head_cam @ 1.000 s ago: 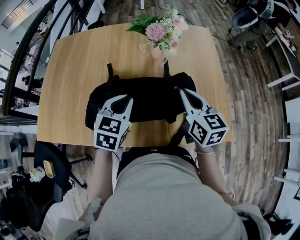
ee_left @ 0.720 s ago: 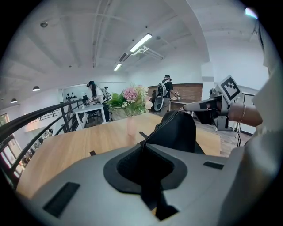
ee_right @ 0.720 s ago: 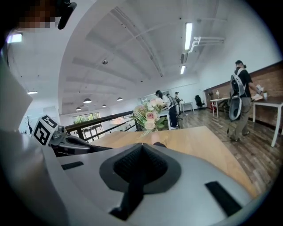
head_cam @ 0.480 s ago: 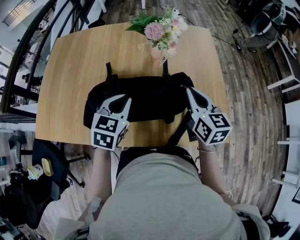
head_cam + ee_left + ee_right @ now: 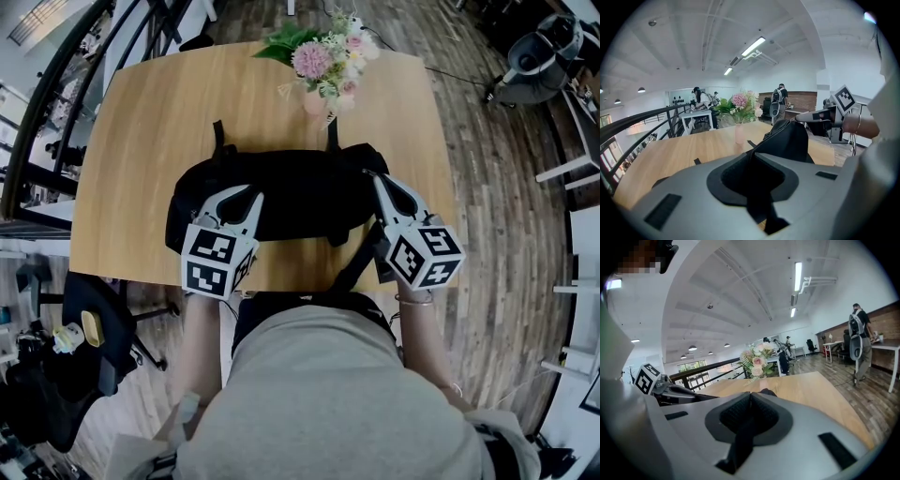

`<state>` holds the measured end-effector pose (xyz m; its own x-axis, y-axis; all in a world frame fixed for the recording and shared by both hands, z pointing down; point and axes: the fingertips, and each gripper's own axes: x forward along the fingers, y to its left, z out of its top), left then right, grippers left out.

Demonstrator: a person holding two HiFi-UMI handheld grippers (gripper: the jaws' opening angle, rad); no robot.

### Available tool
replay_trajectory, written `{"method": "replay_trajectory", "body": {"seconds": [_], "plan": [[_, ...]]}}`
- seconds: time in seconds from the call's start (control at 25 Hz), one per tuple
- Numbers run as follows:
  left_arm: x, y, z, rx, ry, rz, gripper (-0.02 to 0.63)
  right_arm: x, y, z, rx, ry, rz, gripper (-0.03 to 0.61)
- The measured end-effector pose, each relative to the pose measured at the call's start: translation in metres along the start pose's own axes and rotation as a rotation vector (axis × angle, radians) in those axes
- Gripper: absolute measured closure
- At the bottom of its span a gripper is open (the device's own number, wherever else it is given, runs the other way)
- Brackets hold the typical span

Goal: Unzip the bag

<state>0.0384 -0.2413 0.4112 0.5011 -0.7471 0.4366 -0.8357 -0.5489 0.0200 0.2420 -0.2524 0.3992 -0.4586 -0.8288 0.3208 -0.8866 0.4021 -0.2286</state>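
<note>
A black bag [image 5: 300, 197] lies across the wooden table [image 5: 141, 131], seen in the head view. My left gripper [image 5: 251, 195] is at the bag's left part, shut on a fold of its black fabric [image 5: 787, 140], which runs between the jaws. My right gripper [image 5: 370, 175] is at the bag's right end. Its jaws have just been opening a little, and they stand almost together. A small black bit of the bag [image 5: 765, 392] shows at the tips of the right gripper [image 5: 750, 395]. Whether the pads still press on anything is not visible.
A pink vase of flowers [image 5: 321, 94] stands at the table's far edge behind the bag. A black strap [image 5: 352, 270] hangs over the near edge by my body. A railing [image 5: 37, 122] and a dark chair [image 5: 94, 328] are to the left of the table.
My right gripper has moved a little to the right along the bag's top and then stopped. The left gripper has kept its hold in place.
</note>
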Motion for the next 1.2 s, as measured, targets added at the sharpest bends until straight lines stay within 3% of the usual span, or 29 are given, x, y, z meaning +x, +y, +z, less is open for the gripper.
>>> {"method": "replay_trajectory", "body": {"seconds": [0.24,0.48,0.68,0.96,1.2], "plan": [[-0.001,0.0,-0.002,-0.027,-0.014,0.012,0.568,-0.002,-0.009,-0.005,0.023,0.006,-0.023,0.535],[-0.011,0.001,0.003,-0.102,-0.051,0.026,0.546,-0.006,0.007,0.024,-0.026,-0.078,0.0,0.486],[-0.023,0.002,0.006,-0.187,-0.092,0.037,0.528,0.004,0.05,0.036,-0.072,-0.099,0.145,0.456],[-0.051,0.018,0.03,-0.365,-0.306,0.112,0.528,0.02,0.115,0.025,-0.102,-0.057,0.33,0.451],[-0.059,0.001,0.03,-0.394,-0.337,0.09,0.529,0.019,0.149,0.018,-0.114,-0.041,0.443,0.457]]}}
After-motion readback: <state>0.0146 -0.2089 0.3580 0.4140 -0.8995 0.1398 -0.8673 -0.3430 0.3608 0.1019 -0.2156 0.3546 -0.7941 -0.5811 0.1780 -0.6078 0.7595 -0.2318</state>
